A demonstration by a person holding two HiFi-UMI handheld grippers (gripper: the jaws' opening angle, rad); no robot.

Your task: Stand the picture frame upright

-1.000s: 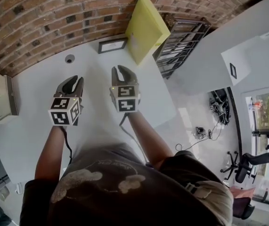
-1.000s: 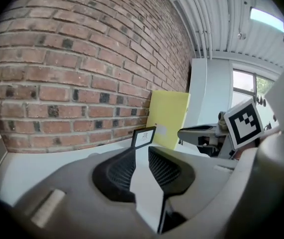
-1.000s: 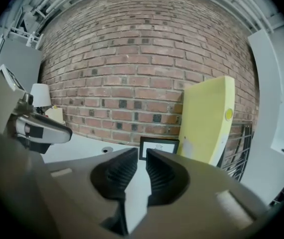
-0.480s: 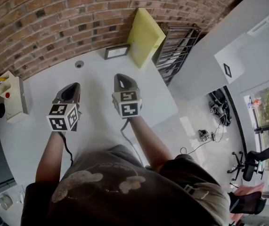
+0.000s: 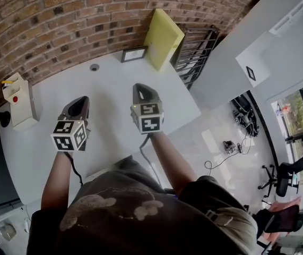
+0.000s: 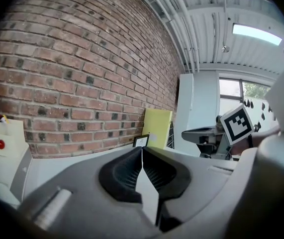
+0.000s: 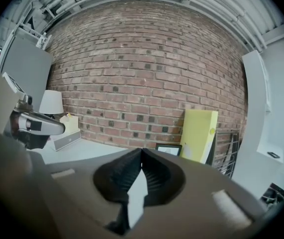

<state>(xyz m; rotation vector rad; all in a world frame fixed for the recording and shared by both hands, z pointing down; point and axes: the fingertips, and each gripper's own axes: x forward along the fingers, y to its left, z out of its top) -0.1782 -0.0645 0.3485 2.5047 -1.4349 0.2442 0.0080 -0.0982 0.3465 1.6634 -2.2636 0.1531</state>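
Left gripper (image 5: 81,101) and right gripper (image 5: 140,88) both closed, empty, mid-frame over the desk (image 5: 109,78); picture frame (image 5: 134,53) upper centre.

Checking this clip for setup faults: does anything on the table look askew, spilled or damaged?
Nothing looks spilled or damaged. The yellow board leans tilted against the brick wall beside the picture frame; whether the frame leans or lies flat is unclear. The left hand-held gripper and right hand-held gripper are shut, empty.
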